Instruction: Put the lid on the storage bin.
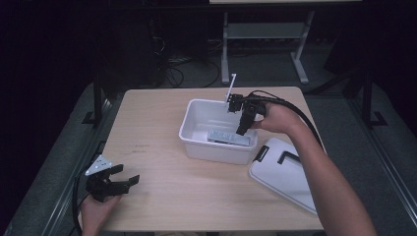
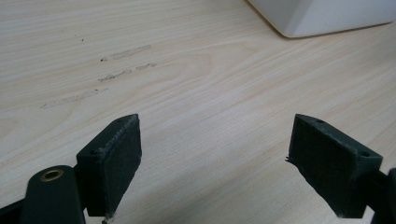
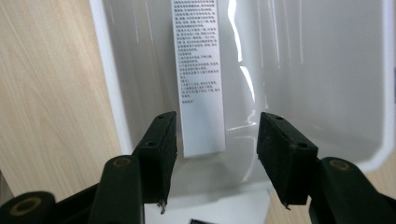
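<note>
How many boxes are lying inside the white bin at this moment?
1. A long flat box with printed text lies on the floor of the white bin, along its near wall, below the right gripper, whose jaws stand open. The gripper may hide something smaller.

The high view looks forward and down from above the near edge of the table (image 1: 162, 196), the white bin (image 1: 196, 142) sitting mid-frame. The left gripper view skims low over the tabletop, close in, catching what is probably the bin's corner (image 2: 317, 18). The right gripper view stares down into the bin (image 3: 112, 93) from just above its rim.
</note>
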Demonstrator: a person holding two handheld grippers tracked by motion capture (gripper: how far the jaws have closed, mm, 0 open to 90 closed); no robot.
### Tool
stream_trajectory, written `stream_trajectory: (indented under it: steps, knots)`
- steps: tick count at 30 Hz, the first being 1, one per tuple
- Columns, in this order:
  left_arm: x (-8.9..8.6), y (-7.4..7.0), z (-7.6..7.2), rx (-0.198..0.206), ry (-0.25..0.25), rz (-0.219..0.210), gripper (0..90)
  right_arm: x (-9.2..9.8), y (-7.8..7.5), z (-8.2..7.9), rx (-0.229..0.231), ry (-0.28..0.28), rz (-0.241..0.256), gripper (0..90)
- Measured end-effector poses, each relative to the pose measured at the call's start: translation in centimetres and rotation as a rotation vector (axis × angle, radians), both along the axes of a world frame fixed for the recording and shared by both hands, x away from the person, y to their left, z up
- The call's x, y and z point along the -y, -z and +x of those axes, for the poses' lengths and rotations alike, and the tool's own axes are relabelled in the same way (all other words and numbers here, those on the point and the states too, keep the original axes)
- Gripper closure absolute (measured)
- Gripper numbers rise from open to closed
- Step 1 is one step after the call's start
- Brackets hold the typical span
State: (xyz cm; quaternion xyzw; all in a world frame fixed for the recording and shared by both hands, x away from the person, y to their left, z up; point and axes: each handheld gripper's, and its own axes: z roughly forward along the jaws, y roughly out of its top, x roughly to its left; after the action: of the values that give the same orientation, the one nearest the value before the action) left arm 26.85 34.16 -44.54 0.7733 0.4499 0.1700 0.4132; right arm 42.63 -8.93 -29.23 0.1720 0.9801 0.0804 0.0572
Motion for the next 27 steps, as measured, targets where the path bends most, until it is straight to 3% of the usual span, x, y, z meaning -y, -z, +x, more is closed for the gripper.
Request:
stream_trajectory:
  steps: [14, 27]
  knots:
    - [-0.1, 0.0, 0.0, -0.002, 0.001, 0.004, 16.4, 3.2, -2.0, -0.8, 0.026, 0.056, -0.003, 42.2]
    - [0.0, 0.1, 0.0, -0.004, -0.003, 0.001, 16.4, 6.8, -1.5, -1.3, 0.015, 0.117, 0.000, 41.7]
